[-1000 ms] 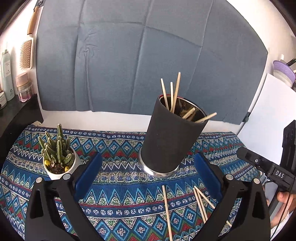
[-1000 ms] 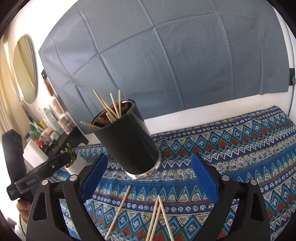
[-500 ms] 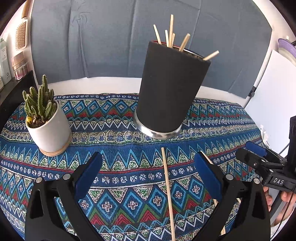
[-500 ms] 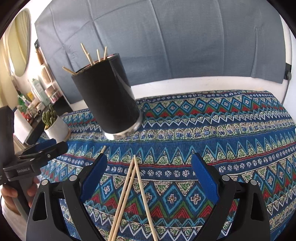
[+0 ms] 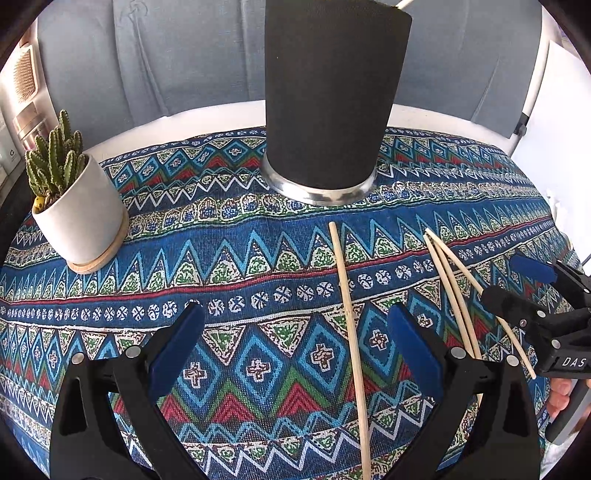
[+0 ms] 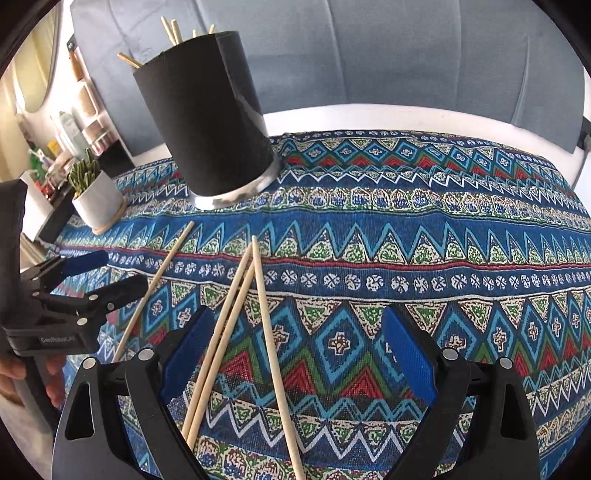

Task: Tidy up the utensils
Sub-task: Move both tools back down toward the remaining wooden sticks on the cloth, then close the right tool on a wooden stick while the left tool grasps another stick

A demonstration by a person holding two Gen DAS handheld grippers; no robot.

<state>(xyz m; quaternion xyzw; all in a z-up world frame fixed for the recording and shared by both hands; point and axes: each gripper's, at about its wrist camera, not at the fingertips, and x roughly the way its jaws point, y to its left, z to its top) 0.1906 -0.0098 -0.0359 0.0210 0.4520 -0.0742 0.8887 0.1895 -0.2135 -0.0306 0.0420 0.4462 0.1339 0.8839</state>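
Observation:
A tall black holder [image 5: 328,96] with a silver base stands upright on the patterned cloth and holds several wooden sticks [image 6: 173,31]. One loose stick [image 5: 351,332] lies between my left gripper's open fingers. My left gripper [image 5: 295,350] is open and empty, low over the cloth. Three more sticks [image 6: 240,314] lie fanned on the cloth, between my right gripper's fingers and toward its left one. My right gripper [image 6: 295,354] is open and empty. Each gripper shows in the other's view, the right one [image 5: 532,291] and the left one [image 6: 88,273].
A small cactus in a white pot [image 5: 77,210] stands at the left of the cloth. A grey fabric backdrop [image 5: 184,55] hangs behind the table. Bottles and toiletries [image 6: 70,129] sit on a shelf at far left. A white board [image 5: 557,122] leans at the right.
Both grippers have dropped lower and closer to the cloth and the loose sticks. The holder now looms higher in both views. Both stay open.

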